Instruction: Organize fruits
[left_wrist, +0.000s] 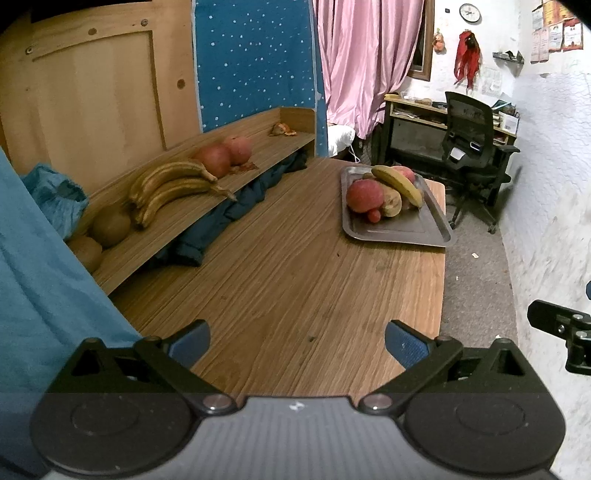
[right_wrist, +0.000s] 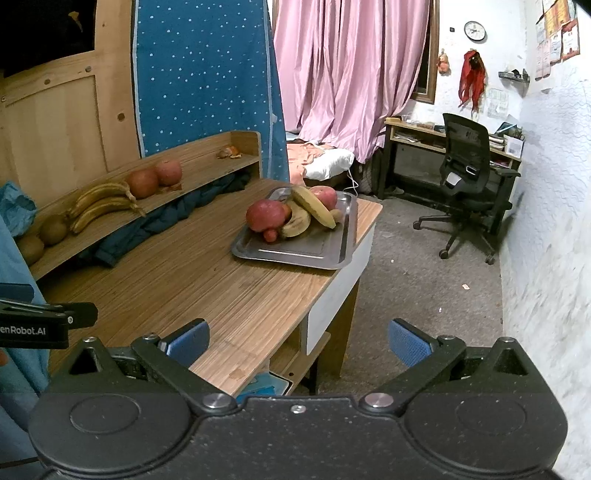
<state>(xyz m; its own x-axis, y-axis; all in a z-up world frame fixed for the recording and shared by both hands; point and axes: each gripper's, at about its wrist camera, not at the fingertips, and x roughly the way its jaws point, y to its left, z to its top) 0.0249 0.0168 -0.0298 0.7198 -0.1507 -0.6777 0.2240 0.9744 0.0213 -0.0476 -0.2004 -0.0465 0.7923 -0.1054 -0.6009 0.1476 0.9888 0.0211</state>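
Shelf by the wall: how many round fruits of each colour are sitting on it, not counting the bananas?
Red round fruits: 2
Brown round fruits: 2
Total: 4

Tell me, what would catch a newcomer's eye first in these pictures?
Probably the flat silver metal tray near the far end of the brown wooden table, heaped with red round fruits and yellow bananas. Next, the low wooden shelf along the table's left side, lined with browning bananas, two more red round fruits and brown kiwis. Both grippers, left gripper and right gripper, hang open and empty in the foreground.
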